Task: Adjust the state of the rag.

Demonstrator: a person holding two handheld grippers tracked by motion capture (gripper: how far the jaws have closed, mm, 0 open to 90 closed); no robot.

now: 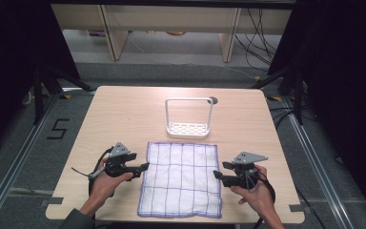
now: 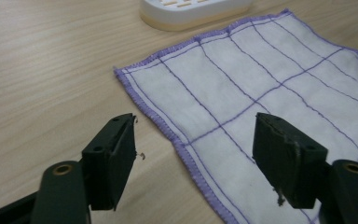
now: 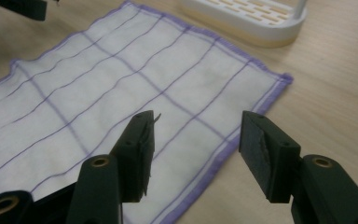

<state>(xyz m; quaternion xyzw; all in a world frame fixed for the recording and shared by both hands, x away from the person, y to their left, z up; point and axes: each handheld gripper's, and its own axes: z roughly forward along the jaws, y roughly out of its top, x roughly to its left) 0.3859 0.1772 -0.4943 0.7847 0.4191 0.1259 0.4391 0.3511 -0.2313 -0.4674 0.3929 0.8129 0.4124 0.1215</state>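
High view: cloth (image 1: 181,179) laid flat near rack (image 1: 189,118); L gripper (image 1: 140,168) & R gripper (image 1: 218,174) spread, nothing pinched, edges ungrabbed yet.

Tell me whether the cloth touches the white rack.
Apart. The high view shows bare table between the cloth and the white rack.

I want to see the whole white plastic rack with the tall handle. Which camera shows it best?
The high view: the white plastic rack with its tall handle stands whole beyond the purple-checked white cloth. The left gripper view catches only its base edge; the right gripper view shows part of its slotted base.
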